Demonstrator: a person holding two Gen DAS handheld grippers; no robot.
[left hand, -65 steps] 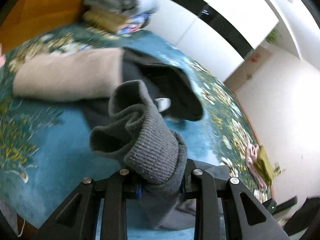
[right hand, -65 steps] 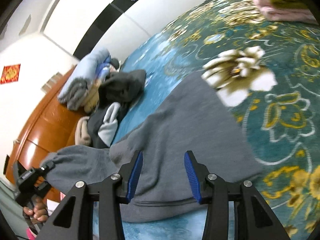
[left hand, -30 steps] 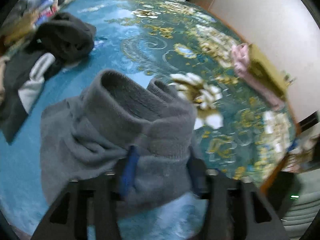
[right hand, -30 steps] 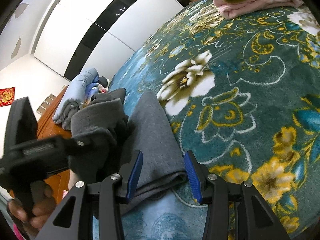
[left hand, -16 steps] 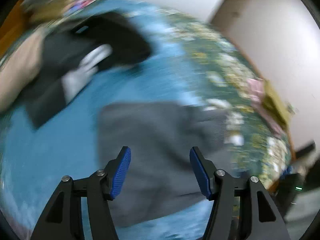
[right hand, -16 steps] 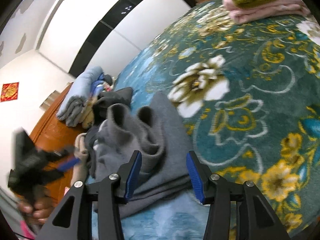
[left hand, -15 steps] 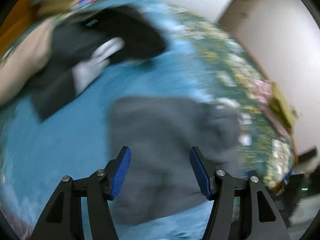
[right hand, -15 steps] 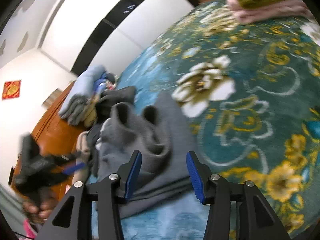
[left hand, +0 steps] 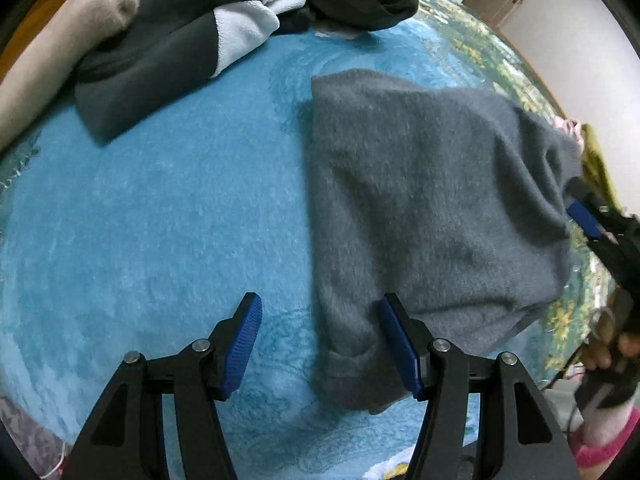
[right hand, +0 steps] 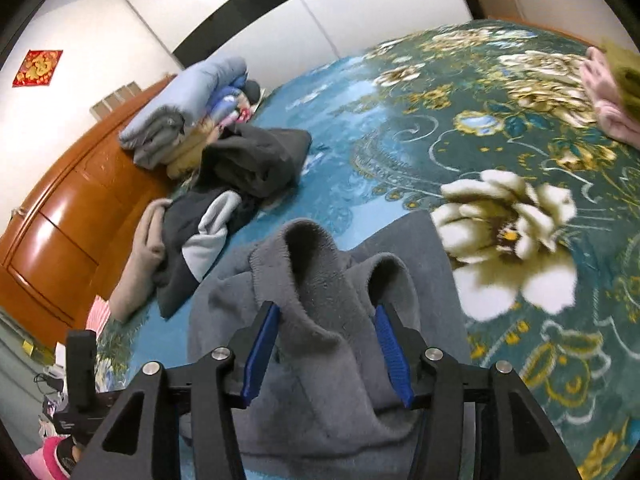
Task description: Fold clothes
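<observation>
Grey sweater point(left hand: 432, 200) lying folded on the blue floral bedspread point(left hand: 160, 220): left gripper point(left hand: 320, 344), its fingers wide apart and holding nothing, straddles the sweater's near edge, while the right gripper point(right hand: 326, 354) has bunched grey fabric between its fingers as they open.

1. Right gripper point(left hand: 586, 216): in the left wrist view only one blue pad shows, at the right edge; the rest is cut off.
2. Grey sweater point(right hand: 320, 340): near hem hidden behind the right gripper's frame; whether the pads press the bunched cloth cannot be told.
3. Pink and olive folded items point(right hand: 612, 96): blurred, cropped by the frame edge.
4. Person's hand point(left hand: 612, 340): partly out of frame.
</observation>
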